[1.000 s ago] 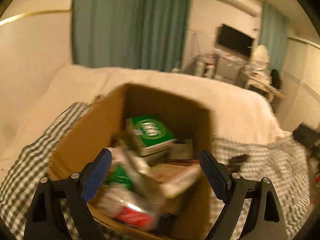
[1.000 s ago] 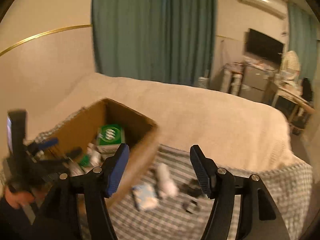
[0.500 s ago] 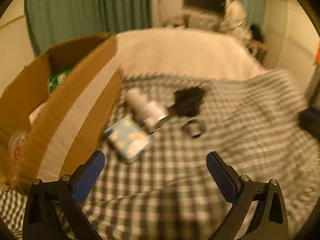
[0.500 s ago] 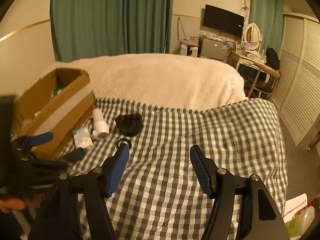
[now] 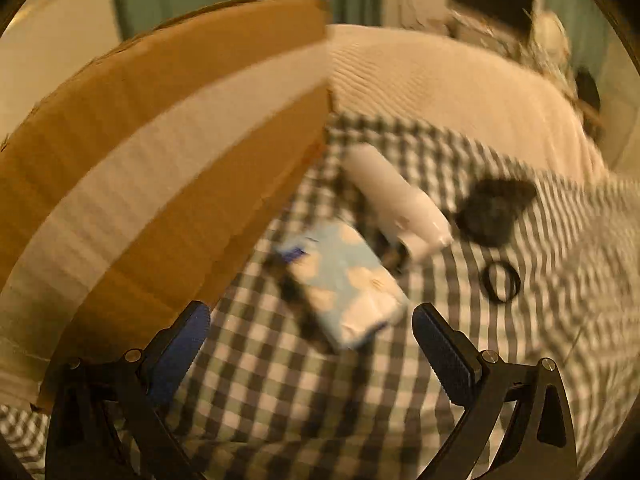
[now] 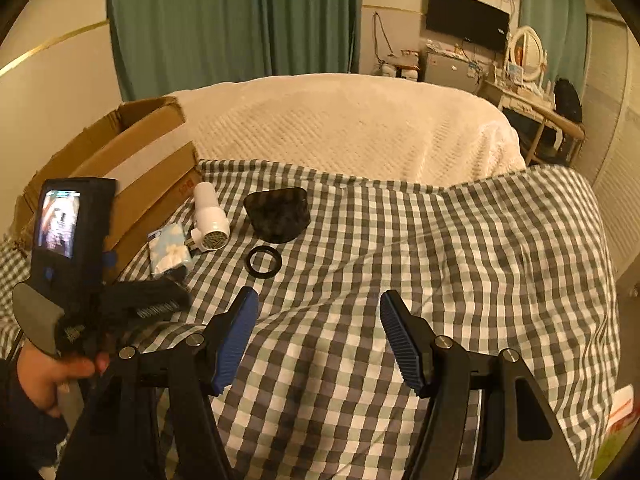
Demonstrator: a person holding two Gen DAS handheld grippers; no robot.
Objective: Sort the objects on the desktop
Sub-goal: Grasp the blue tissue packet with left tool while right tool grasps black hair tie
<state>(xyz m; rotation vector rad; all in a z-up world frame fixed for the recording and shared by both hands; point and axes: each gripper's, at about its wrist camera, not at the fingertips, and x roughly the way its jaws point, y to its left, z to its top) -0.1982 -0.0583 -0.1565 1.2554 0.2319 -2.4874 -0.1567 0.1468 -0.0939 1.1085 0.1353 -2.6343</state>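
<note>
A blue-and-white tissue pack (image 5: 344, 284) lies on the checked cloth just ahead of my open, empty left gripper (image 5: 312, 340). Beyond it lie a white cylindrical device (image 5: 396, 200), a black pouch (image 5: 492, 212) and a black ring (image 5: 500, 280). The cardboard box (image 5: 152, 168) stands close on the left. In the right wrist view the same pack (image 6: 168, 246), white device (image 6: 210, 216), pouch (image 6: 278, 214) and ring (image 6: 264, 262) lie left of centre by the box (image 6: 136, 168). My right gripper (image 6: 316, 336) is open and empty above bare cloth. The left gripper (image 6: 120, 304) shows at lower left.
The checked cloth (image 6: 440, 260) covers the near part of a bed with a cream blanket (image 6: 352, 120). Green curtains (image 6: 240, 16), a TV and a dresser stand at the back. The cloth drops off at the right edge.
My left gripper has swung from over the box's inside down and right to the tissue pack beside it. The right gripper has pulled back and turned right over the cloth.
</note>
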